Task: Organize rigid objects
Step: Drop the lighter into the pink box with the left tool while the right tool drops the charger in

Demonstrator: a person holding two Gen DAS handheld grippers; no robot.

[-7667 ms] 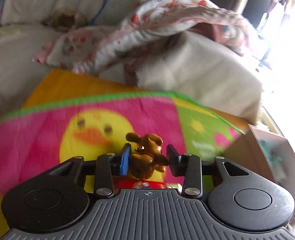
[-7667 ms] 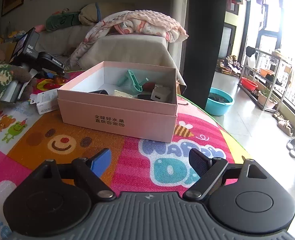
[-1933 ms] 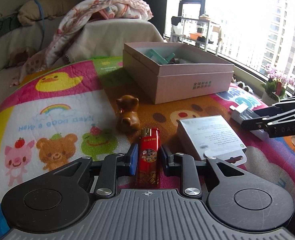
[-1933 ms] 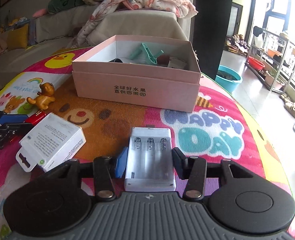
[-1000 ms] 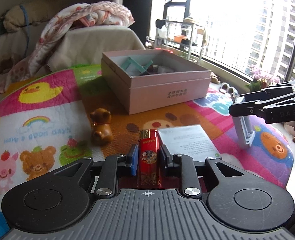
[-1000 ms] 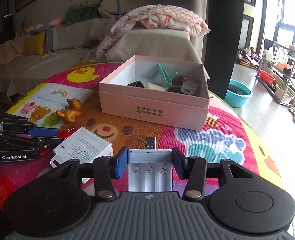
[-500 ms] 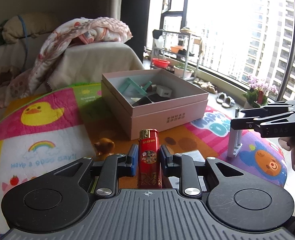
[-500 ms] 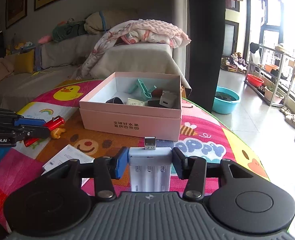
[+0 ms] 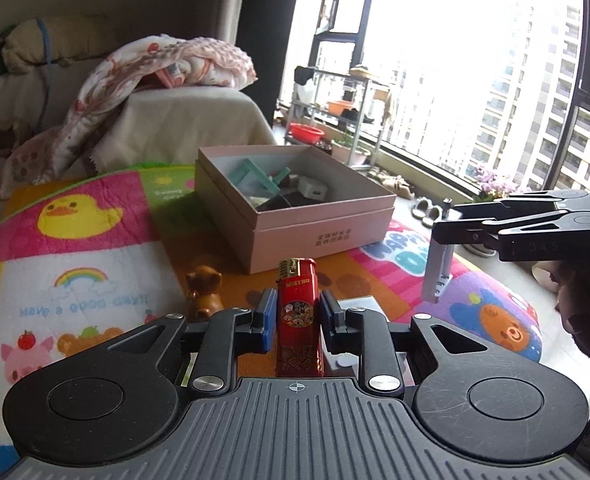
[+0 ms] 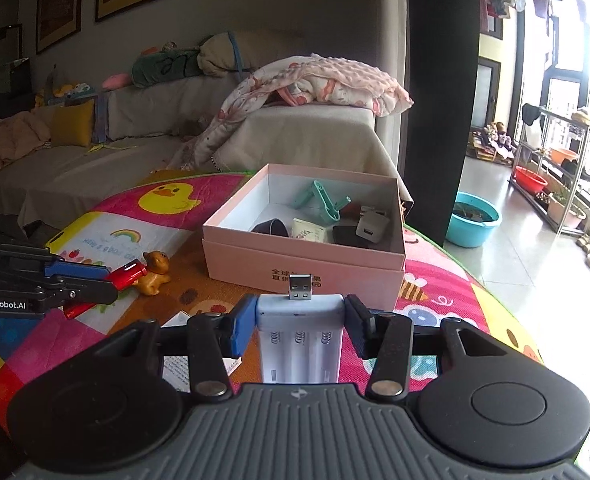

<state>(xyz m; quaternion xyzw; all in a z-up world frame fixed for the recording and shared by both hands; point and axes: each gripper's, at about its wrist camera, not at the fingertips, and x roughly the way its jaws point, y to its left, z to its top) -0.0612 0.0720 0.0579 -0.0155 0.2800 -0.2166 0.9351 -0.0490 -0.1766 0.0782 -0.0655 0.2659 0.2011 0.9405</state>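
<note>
My left gripper (image 9: 297, 312) is shut on a red lighter (image 9: 298, 316) and holds it up above the colourful play mat (image 9: 87, 248). My right gripper (image 10: 299, 322) is shut on a white USB battery charger (image 10: 299, 340), also held up; it also shows in the left wrist view (image 9: 439, 272). The open pink box (image 9: 327, 232) stands ahead of both grippers with a teal clip (image 10: 325, 200), a white plug (image 10: 371, 228) and other small items inside. A small brown dog figurine (image 9: 203, 290) stands on the mat left of the box.
A white carton (image 10: 175, 320) lies on the mat below the grippers. A sofa with a blanket (image 10: 315, 80) stands behind the mat. A blue basin (image 10: 475, 220) and a rack (image 10: 555, 172) are on the floor at the right.
Both grippers have risen higher with the lighter and the charger in them, so the box is seen more from above. The dog figurine and the carton stay on the mat.
</note>
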